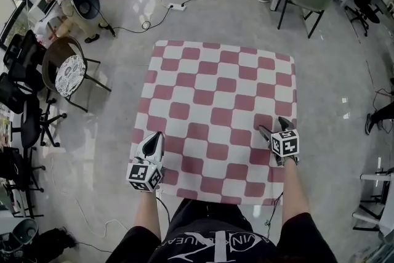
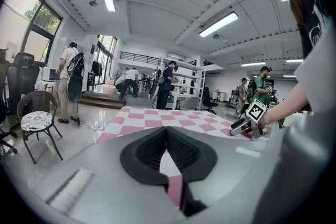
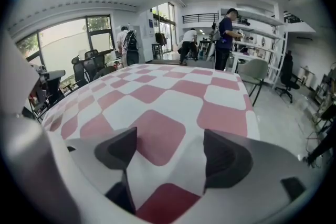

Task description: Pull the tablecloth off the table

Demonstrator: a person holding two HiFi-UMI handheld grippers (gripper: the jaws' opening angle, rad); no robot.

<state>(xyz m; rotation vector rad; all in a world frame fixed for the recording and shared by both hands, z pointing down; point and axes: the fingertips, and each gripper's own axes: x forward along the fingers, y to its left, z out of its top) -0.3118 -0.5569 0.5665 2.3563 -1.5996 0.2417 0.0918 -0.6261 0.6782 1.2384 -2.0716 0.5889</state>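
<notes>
Jaws: left gripper [image 1: 156, 135] pressed together; right gripper [image 1: 272, 125] spread wide, pink check of tablecloth [image 1: 215, 89] showing between them. Both forearms reach forward, grippers tilted down over cloth's near left and right margins. Cloth lies flat over hidden table, near-square, edges squared to person. Left gripper view alone catches right gripper side-on; head view alone shows round chair [image 1: 69, 71] at left.

Table hidden under a red-and-white checked tablecloth [image 1: 218, 114] that covers the whole top, standing on glossy pale floor [image 1: 332, 71].
</notes>
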